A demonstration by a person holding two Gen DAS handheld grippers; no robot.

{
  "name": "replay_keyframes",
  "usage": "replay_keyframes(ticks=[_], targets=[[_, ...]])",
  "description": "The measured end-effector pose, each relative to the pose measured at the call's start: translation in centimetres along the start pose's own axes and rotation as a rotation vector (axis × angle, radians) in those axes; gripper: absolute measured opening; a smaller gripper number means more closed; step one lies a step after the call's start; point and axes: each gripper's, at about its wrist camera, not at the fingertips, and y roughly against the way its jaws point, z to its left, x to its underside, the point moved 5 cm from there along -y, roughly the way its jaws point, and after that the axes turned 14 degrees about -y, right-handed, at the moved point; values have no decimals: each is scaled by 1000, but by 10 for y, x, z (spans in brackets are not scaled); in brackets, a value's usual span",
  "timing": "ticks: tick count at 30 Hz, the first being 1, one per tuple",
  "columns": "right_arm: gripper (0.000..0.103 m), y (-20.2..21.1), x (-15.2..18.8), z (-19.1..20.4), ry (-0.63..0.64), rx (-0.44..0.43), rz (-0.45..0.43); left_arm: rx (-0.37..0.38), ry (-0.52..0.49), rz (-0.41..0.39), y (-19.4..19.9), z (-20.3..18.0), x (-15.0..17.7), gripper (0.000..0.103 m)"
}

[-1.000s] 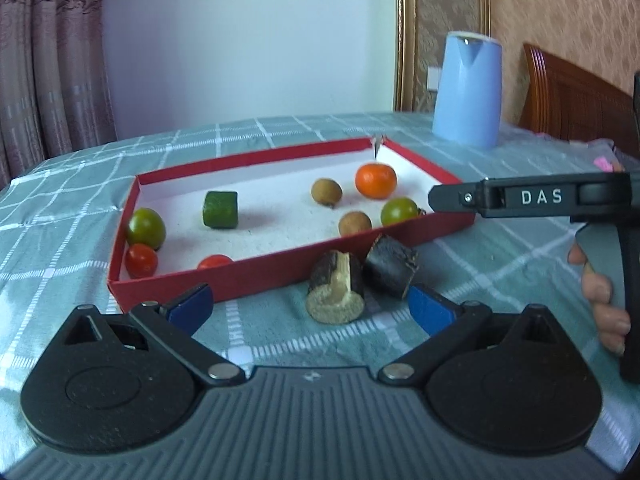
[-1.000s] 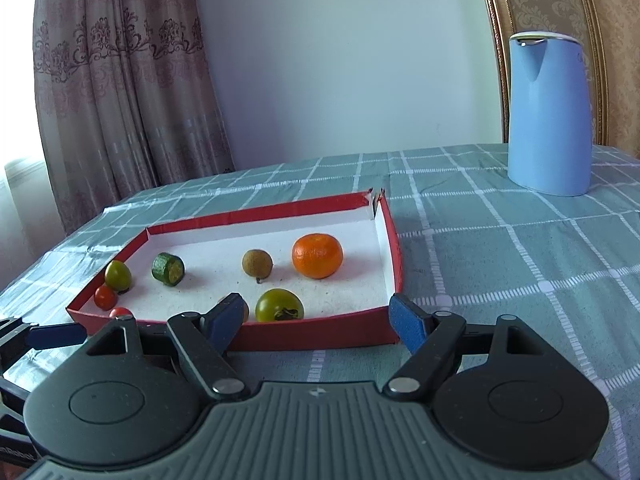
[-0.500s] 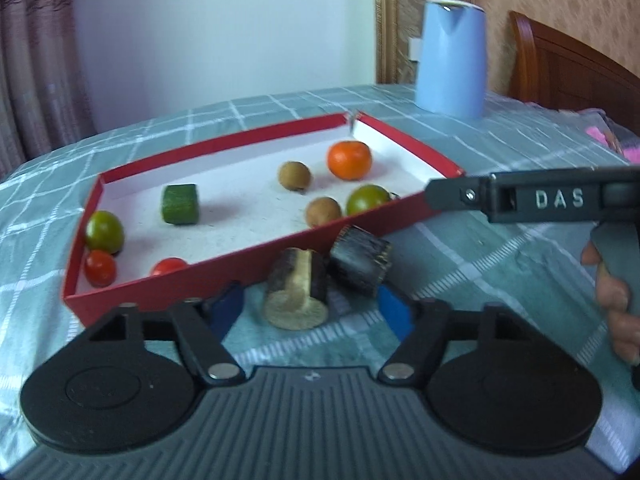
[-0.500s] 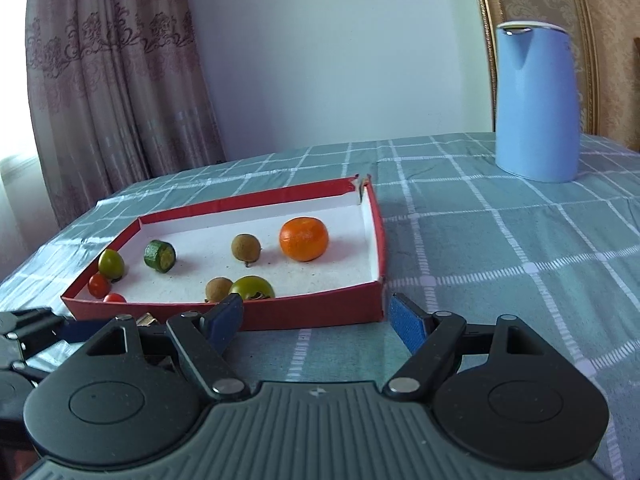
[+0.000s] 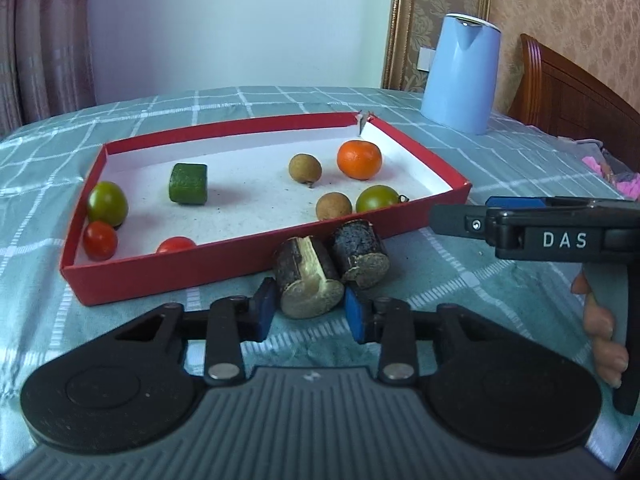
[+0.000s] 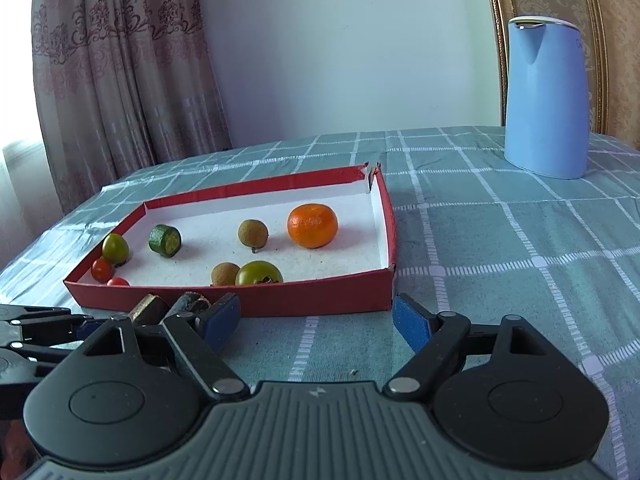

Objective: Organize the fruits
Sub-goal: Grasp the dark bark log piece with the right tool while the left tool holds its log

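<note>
A red tray [image 5: 256, 262] [image 6: 320, 300] on the checked tablecloth holds an orange [image 5: 359, 159] [image 6: 312, 225], two brown longans, two green tomatoes, red tomatoes and a green cucumber piece [image 5: 188, 183]. Two dark sugarcane pieces lie on the cloth against the tray's front wall. My left gripper [image 5: 310, 312] has its blue pads closed around the nearer, pale-cut sugarcane piece [image 5: 308, 278]. The second piece [image 5: 360, 254] touches it on the right. My right gripper [image 6: 316, 322] is open and empty in front of the tray's right front corner.
A blue kettle [image 5: 460, 74] [image 6: 546, 98] stands at the back right of the table. A wooden headboard [image 5: 580, 96] is at the far right. Curtains hang behind the table on the left.
My left gripper moved forward onto the nearer sugarcane piece and its pads closed in on it. My right gripper drew nearer to the tray and stayed open.
</note>
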Motion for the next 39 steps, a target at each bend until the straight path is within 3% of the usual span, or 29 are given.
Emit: replay_keyframes(ticks=[4, 7, 11, 13, 15, 17, 20, 21, 23, 28, 33, 39], targets=[[83, 0, 0, 0, 1, 0, 1, -42, -5, -14, 10, -1, 4, 32], [83, -1, 2, 2, 8, -16, 13, -114, 13, -1, 20, 3, 14, 32], [83, -2, 6, 8, 43, -21, 24, -129, 14, 4, 26, 5, 18, 33], [83, -2, 6, 9, 45, -17, 26, -134, -10, -4, 25, 3, 15, 44], [83, -3, 6, 8, 40, -16, 27, -154, -20, -20, 26, 0, 12, 70], [83, -3, 6, 8, 40, -15, 30, -166, -24, -42, 26, -1, 8, 72], [83, -3, 6, 8, 43, -19, 31, -177, -27, -18, 20, -1, 6, 66], [83, -3, 7, 9, 45, -20, 34, -163, -25, 2, 17, 0, 8, 49], [83, -3, 7, 9, 50, -19, 35, -134, -4, 25, 12, 3, 11, 34], [83, -3, 8, 11, 45, -31, 42, -156, 90, 8, 17, 18, 16, 34], [83, -6, 10, 20, -25, -127, 104, -217, 193, 9, 23, 35, 22, 34], [83, -20, 17, 37, -59, -139, 175, -243, 171, 26, 21, 34, 21, 34]])
